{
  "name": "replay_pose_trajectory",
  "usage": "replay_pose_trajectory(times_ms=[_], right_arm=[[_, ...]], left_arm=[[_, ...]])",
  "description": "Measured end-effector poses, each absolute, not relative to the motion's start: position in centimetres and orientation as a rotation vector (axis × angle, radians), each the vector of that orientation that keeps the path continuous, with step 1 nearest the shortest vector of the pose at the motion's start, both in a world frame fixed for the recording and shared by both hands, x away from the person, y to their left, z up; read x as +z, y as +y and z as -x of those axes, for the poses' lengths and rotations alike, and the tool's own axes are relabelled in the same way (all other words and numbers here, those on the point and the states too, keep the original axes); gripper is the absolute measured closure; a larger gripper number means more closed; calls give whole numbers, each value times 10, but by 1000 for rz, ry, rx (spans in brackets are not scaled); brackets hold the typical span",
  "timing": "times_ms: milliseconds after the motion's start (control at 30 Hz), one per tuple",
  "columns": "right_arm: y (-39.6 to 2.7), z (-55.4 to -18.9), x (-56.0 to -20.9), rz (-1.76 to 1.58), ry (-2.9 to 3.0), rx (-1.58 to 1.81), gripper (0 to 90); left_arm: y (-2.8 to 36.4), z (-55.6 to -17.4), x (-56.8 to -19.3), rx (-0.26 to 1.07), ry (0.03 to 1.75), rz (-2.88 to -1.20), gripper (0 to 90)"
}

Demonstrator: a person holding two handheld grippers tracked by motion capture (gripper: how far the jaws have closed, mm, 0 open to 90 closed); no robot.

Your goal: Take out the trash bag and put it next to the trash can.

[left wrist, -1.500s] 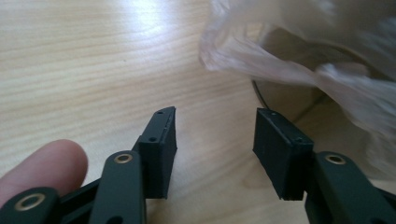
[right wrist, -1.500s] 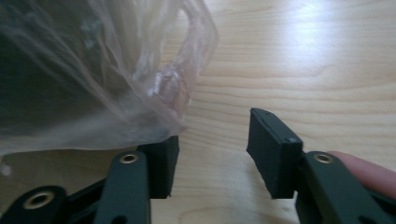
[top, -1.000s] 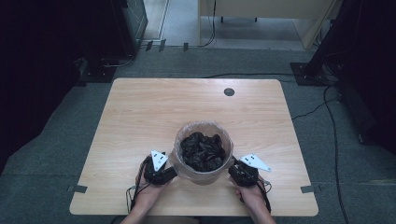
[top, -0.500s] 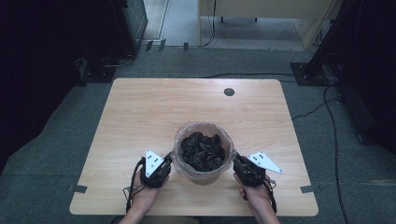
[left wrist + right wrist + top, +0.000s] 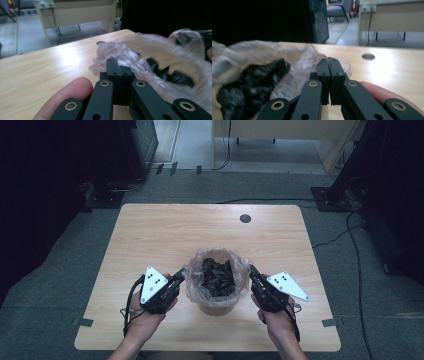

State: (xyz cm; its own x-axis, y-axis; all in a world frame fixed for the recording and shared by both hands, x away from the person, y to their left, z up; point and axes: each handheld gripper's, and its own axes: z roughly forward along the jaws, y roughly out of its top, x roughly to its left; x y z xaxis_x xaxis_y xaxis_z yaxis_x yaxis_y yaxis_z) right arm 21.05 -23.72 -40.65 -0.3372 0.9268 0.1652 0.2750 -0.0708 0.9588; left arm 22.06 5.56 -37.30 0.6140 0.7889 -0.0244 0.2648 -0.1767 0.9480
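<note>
A clear plastic bag (image 5: 200, 260) lines a tan round bin (image 5: 216, 306) near the table's front middle, and crumpled black stuff (image 5: 218, 277) fills it. My left gripper (image 5: 181, 276) is shut on the bag's left rim. In the left gripper view the film (image 5: 140, 50) bunches around the closed tips of the left gripper (image 5: 117, 63). My right gripper (image 5: 251, 272) is shut on the right rim. The right gripper view shows the closed right gripper (image 5: 328, 61) pinching film of the bag (image 5: 294, 57), with the black stuff (image 5: 249, 82) to its left.
The wooden table (image 5: 165, 235) has a round cable hole (image 5: 245, 218) at the back right. Grey carpet surrounds it, with cables and a black stand base (image 5: 335, 200) behind. A pale desk (image 5: 285, 130) stands farther back.
Both hands have risen and drawn the bag's rim up on either side of the bin. The bag's top now stands higher and more stretched than a second ago.
</note>
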Motion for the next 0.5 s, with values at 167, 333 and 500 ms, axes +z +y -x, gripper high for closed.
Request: replay_pose_trajectory(times_ms=[167,333,500], right_arm=[[-214,-218,-373,-1173,1675,1461,896],[-193,-215,-330,-1019,1663,1541,896],[-197,-208,-316,-994,1605,1591,895]], left_arm=[[31,-231,-347,582,802,-1746,900],[20,-224,-313,536,704,-1678,900],[25,-232,-318,552,752,-1691,900]])
